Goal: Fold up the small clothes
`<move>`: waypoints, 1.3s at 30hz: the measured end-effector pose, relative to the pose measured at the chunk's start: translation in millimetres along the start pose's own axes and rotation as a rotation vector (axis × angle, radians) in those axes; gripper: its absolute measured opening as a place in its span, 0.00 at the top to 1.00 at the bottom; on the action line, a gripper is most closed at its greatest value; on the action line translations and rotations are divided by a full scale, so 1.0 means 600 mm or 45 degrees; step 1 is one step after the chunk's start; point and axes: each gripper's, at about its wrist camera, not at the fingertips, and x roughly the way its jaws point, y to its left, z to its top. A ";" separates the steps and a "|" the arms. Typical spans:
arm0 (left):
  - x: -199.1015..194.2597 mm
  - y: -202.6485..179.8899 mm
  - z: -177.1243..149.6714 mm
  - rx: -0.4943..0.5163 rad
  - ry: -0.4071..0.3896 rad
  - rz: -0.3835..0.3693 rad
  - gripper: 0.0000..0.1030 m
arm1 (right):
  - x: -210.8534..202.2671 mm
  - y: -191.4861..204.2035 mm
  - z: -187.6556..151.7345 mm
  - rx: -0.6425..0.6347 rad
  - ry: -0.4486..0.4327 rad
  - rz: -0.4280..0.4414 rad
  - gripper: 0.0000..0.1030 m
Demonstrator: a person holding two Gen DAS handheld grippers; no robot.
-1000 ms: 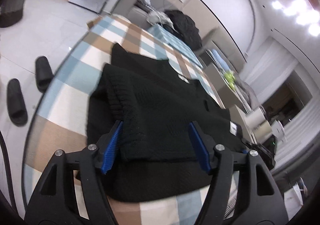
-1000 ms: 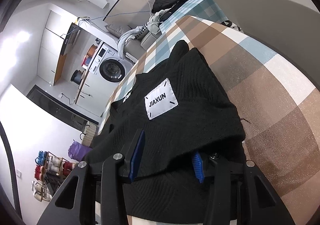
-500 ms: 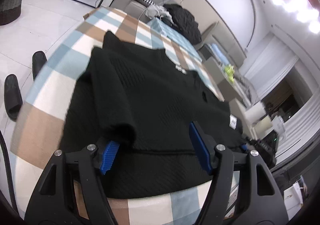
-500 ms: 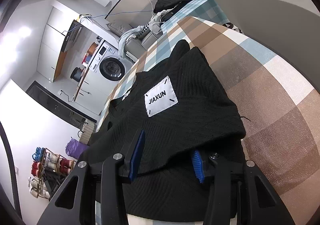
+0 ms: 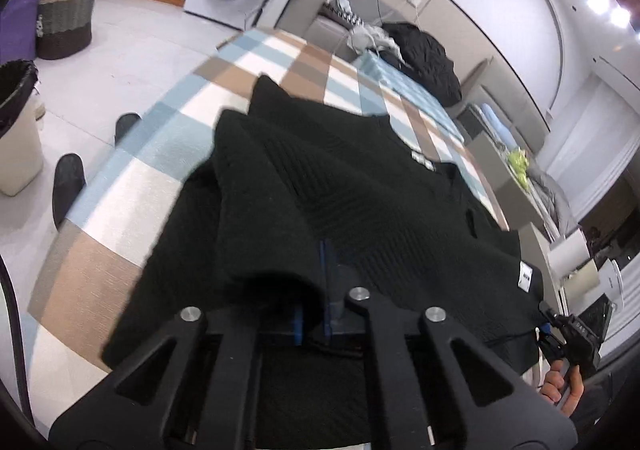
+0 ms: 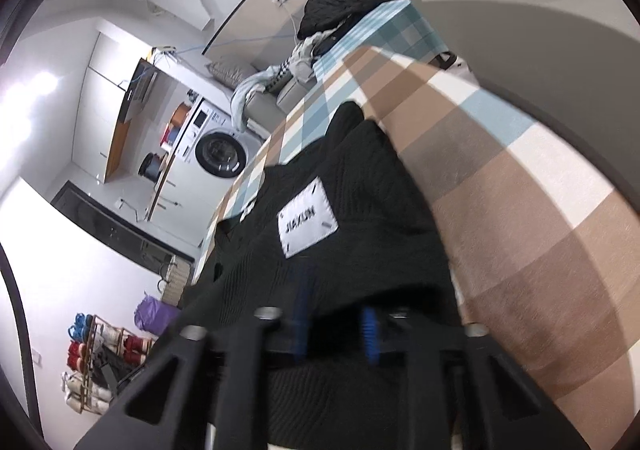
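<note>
Now both grippers, the left gripper (image 5: 316, 290) and the right gripper (image 6: 336, 314), have just closed and pinch the near hem of the black sweater (image 5: 360, 186), lying along the checked table's (image 5: 132, 190) near edge; next, lift and fold it toward the far edge

Black knit sweater (image 5: 360, 186) with white label (image 6: 307, 222) — tablecloth (image 6: 540, 190) checked brown, blue, cream.

Two black hand-held grippers, left (image 5: 312, 306) and right (image 6: 334, 324), blue finger pads, silver screws.
</note>
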 end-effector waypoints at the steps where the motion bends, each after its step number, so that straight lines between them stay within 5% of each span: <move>1: -0.007 0.004 0.006 -0.014 -0.021 -0.008 0.97 | -0.002 0.000 0.004 0.003 -0.013 0.005 0.94; 13: -0.027 -0.032 0.132 0.002 -0.127 -0.095 0.98 | 0.016 0.096 0.122 -0.107 -0.076 0.028 0.95; 22: 0.082 -0.060 0.262 0.041 -0.056 -0.018 0.97 | 0.131 0.135 0.236 -0.088 -0.017 -0.073 0.91; 24: 0.119 -0.057 0.277 0.039 -0.001 0.011 0.92 | 0.163 0.124 0.255 -0.064 -0.003 -0.116 0.60; 25: 0.132 -0.054 0.282 0.035 0.011 0.016 0.84 | 0.170 0.118 0.260 -0.047 -0.012 -0.118 0.53; 29: 0.158 -0.022 0.289 -0.029 -0.020 0.106 0.34 | 0.177 0.095 0.271 -0.052 -0.006 -0.168 0.49; 34: 0.167 0.005 0.288 0.037 -0.038 0.187 0.31 | 0.179 0.078 0.268 -0.190 0.029 -0.304 0.47; 39: 0.218 0.024 0.283 0.085 0.066 0.265 0.31 | 0.206 0.061 0.263 -0.241 0.093 -0.368 0.47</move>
